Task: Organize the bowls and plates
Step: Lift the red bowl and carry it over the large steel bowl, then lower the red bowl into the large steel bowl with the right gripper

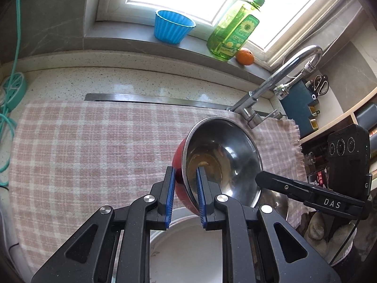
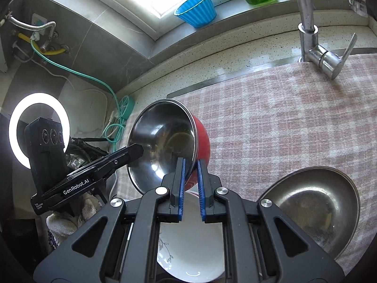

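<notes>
Kitchen counter (image 1: 141, 80) of speckled stone beneath a bright window; a pink checked cloth (image 1: 94, 146) covers most of it. On the sill: a blue fluted cup (image 1: 173, 27), a green detergent bottle (image 1: 233, 30) and an orange (image 1: 245, 56). A chrome faucet (image 1: 278, 82) stands at the cloth's far edge.

The red bowl (image 1: 180, 172), steel-lined, is held tilted on its side above the cloth. The left tongs (image 1: 186, 194) are closed narrow on its rim, one pad inside, one outside. The right tongs (image 2: 190, 184) clamp the rim on the opposite side in the same way. A white plate (image 2: 190, 247) lies directly below both tongs. A steel bowl (image 2: 313, 207) rests upright on the cloth, just beside the plate.
</notes>
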Tool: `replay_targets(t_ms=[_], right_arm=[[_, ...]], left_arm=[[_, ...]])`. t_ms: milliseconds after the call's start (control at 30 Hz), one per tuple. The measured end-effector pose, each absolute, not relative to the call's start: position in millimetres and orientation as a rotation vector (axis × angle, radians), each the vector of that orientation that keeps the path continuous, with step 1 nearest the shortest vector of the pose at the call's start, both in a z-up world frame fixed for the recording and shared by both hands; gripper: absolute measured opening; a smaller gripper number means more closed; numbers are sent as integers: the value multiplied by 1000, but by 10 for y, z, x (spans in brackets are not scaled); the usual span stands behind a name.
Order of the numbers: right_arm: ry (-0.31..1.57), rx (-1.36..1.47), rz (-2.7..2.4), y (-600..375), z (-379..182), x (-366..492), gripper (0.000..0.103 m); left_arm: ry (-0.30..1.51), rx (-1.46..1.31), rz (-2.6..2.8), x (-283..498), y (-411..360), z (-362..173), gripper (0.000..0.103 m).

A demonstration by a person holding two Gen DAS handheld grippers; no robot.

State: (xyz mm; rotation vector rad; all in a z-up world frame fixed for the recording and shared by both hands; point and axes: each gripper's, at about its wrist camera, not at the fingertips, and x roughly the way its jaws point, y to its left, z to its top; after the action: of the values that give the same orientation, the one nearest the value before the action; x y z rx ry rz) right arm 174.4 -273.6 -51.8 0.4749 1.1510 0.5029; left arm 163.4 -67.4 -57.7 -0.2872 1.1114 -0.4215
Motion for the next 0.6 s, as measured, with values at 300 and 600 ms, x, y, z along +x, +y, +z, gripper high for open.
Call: replay_targets(t_ms=[300, 600], right_arm=[[1118, 500, 434, -3175, -407, 1499, 10], [1108, 551, 353, -3627, -459, 1248, 10]], left_arm=[[1118, -256, -514, 1535, -1095, -534, 16], [1140, -194, -600, 1412, -1539, -524, 16]])
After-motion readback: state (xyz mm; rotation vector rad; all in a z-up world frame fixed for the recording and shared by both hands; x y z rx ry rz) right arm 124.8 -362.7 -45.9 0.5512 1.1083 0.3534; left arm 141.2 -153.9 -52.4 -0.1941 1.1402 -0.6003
